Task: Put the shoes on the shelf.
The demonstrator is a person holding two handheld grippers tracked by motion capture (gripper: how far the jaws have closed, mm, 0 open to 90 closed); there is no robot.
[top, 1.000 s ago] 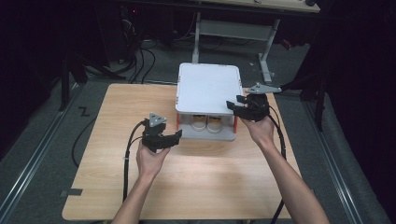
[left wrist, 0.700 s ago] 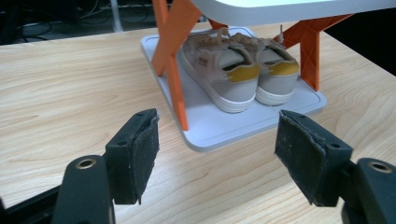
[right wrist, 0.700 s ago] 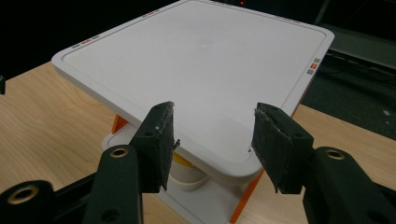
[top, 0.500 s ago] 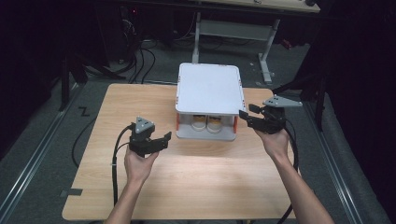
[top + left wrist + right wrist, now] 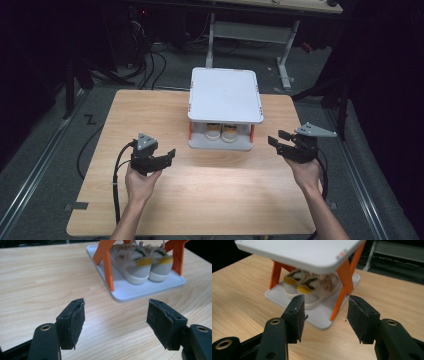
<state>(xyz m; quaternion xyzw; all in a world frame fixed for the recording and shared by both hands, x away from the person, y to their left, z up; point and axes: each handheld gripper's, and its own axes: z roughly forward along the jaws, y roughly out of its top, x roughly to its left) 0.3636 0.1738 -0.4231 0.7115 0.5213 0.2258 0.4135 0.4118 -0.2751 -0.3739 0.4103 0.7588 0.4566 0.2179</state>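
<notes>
Both hands have drawn back from the small white two-tier shoe rack with orange plastic legs toward the near side of the pale wooden bench, the right one travelling farther. That rack stands at the middle of the bench's far half, its flat top tier bare. On its lower tier sits a pair of beige sneakers with yellow heel tabs, side by side, heels facing the person.

Left gripper hovers low over the bench, left of the rack and nearer the person, jaws released and spread wide with bare wood between them; its black cable trails back along the forearm. In the left gripper view the sneakers lie ahead between the orange legs.

Right gripper hangs just off the rack's right front corner, apart from it, jaws likewise released and grasping nothing. The right gripper view looks between them at the sneakers' heels under the white top tier.
</notes>
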